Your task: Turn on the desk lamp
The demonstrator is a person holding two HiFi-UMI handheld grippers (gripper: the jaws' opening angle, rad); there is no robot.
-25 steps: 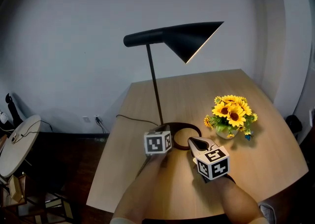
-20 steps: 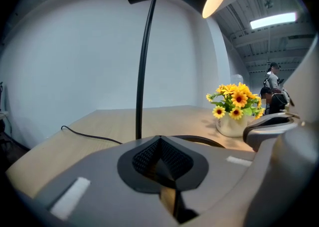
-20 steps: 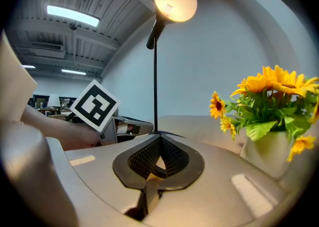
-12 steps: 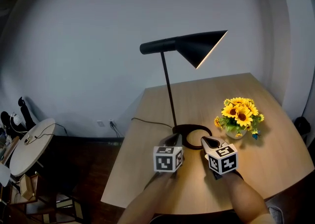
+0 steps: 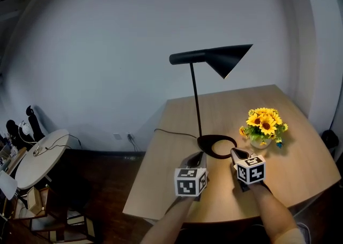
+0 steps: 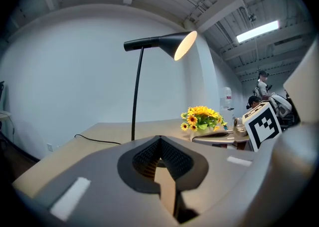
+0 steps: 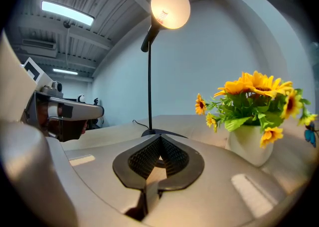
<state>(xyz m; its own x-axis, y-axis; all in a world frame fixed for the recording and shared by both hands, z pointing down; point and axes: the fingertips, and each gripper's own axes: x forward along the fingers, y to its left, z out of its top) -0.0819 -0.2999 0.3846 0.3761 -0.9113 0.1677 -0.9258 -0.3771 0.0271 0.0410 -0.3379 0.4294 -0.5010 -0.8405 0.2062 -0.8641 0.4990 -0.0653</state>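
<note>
The desk lamp [image 5: 214, 58] stands on the table [image 5: 300, 146] by the sunflowers [image 5: 263, 125], and its bulb [image 7: 170, 7] glows, so we judge the job done. We hold the left gripper [image 5: 195, 159] and right gripper [image 5: 236, 153] low, just short of the lamp's ring base [image 5: 217, 146]. Both have jaws pressed together on nothing, a blunt tip that would suit nudging a switch, though we see none from here.
</note>
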